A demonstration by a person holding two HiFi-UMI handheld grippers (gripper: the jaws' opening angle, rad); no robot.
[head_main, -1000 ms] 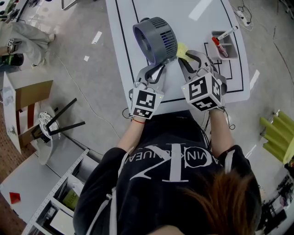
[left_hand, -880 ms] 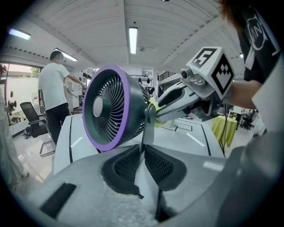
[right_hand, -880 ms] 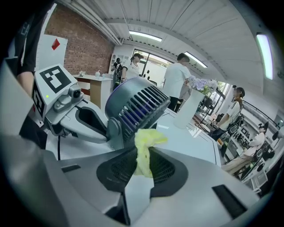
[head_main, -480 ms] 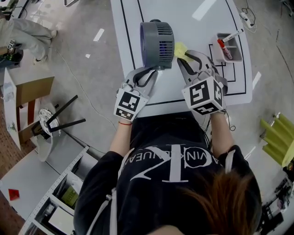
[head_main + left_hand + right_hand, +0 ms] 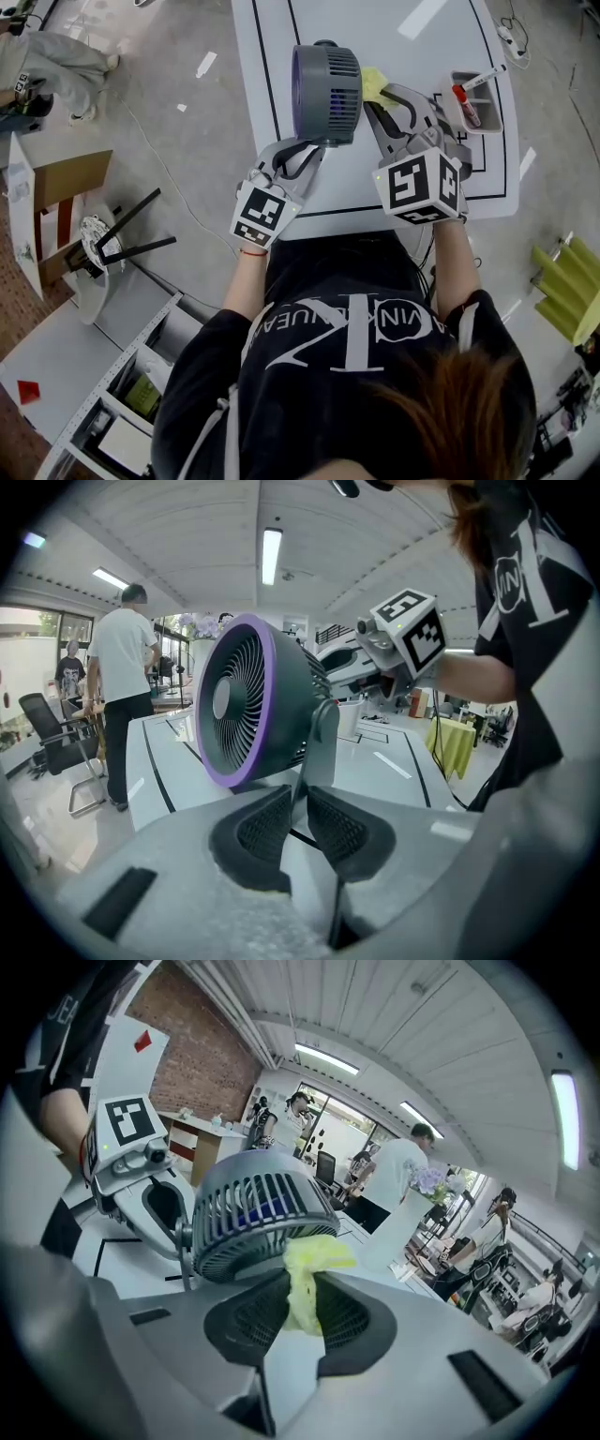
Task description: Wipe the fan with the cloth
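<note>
Fan (image 5: 326, 89) stood near desk's (image 5: 422, 37) left edge, toward near corner. Left gripper (image 5: 302, 155) clamped on fan's stand arm (image 5: 319, 747). Right gripper (image 5: 379, 97) pinched yellow cloth (image 5: 373, 82), cloth at fan's rear rim. Tray (image 5: 484, 118) by right edge held red-capped marker (image 5: 466, 101); second marker (image 5: 489, 75) lay across rim. White desk, black lines; grey floor (image 5: 187, 187); person (image 5: 122, 696) stood beyond. Fan base hidden in head view.

Bright ceiling strip-lights, fisheye-warped edges
</note>
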